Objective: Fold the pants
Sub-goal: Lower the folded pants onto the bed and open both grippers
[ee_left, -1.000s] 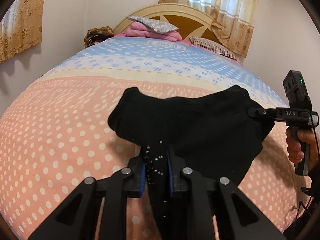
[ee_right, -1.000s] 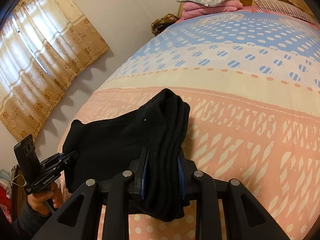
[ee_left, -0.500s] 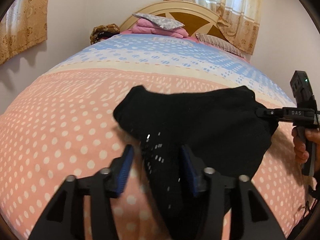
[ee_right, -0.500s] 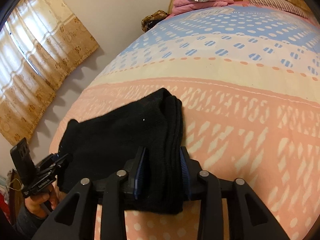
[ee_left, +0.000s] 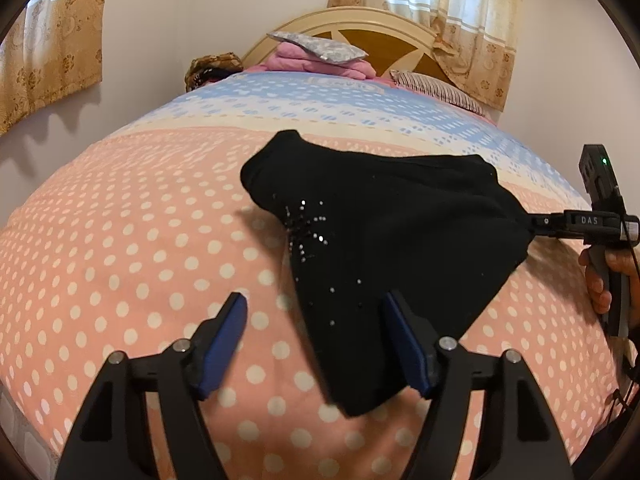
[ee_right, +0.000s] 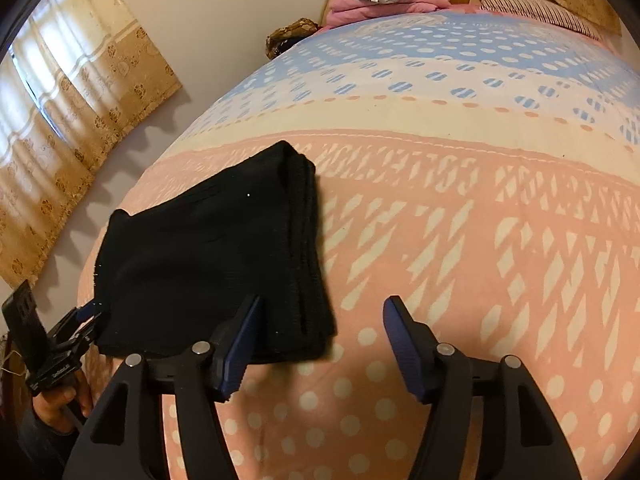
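The black pants (ee_left: 392,248) lie folded into a thick bundle on the pink dotted bedspread (ee_left: 120,260), with small rhinestones on the near side. My left gripper (ee_left: 316,336) is open just in front of the bundle, its right finger over the cloth's near corner. My right gripper (ee_right: 320,340) is open and holds nothing; the folded pants (ee_right: 216,264) lie just ahead of its left finger. The right gripper shows in the left wrist view (ee_left: 536,226) at the bundle's right corner. The left gripper shows in the right wrist view (ee_right: 86,316) at the left corner.
The bed carries a blue and cream band (ee_left: 320,108) further back. Pillows and a pink folded blanket (ee_left: 316,60) lie against the wooden headboard (ee_left: 384,36). Curtains (ee_right: 72,128) hang on the left wall. A hand (ee_left: 604,276) holds the right gripper's handle.
Both grippers have opened and let go of the pants, which now rest on the bed. Both have pulled back a little from the bundle.
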Demonstrator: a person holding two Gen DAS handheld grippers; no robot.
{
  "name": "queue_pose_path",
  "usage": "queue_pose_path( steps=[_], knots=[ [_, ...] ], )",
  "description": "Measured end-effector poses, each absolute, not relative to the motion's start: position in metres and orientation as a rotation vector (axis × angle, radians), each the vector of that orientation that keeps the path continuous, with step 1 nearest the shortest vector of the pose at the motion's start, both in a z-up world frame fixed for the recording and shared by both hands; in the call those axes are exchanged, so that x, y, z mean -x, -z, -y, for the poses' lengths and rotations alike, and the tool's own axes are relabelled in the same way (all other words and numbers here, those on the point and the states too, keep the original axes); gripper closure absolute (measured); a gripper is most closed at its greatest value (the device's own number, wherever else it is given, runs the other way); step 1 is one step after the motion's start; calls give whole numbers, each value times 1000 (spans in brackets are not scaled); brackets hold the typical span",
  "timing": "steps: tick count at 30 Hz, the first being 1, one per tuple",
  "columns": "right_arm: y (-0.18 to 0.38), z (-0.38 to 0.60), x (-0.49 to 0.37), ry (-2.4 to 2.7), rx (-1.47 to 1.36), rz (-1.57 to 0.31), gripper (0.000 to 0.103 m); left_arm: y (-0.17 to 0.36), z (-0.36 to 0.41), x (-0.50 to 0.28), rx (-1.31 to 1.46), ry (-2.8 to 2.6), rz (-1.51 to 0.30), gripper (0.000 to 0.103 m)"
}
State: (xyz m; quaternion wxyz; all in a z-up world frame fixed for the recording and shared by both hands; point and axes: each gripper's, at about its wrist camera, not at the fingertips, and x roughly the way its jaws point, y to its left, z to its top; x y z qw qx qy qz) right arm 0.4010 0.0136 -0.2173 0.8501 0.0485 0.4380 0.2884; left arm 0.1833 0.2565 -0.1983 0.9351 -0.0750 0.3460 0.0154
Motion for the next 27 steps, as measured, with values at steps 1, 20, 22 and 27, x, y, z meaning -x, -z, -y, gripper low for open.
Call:
queue_pose_path(
  steps=[1,20,22,27],
  knots=[
    [217,-13,-401,-604,-104,-921,36,199,-257,-182,161,-33,-706,30],
    [162,1,-298,-411,-25,-748,35,145,-228,-131,94,-18,-663,28],
    [145,2,-273,-420,-15,-686,35,135,-222,-118,87,-9,-630,24],
    [107,-5,-217,-415,50,-579,35,112,-217,-93,131,1,-583,22]
  ],
)
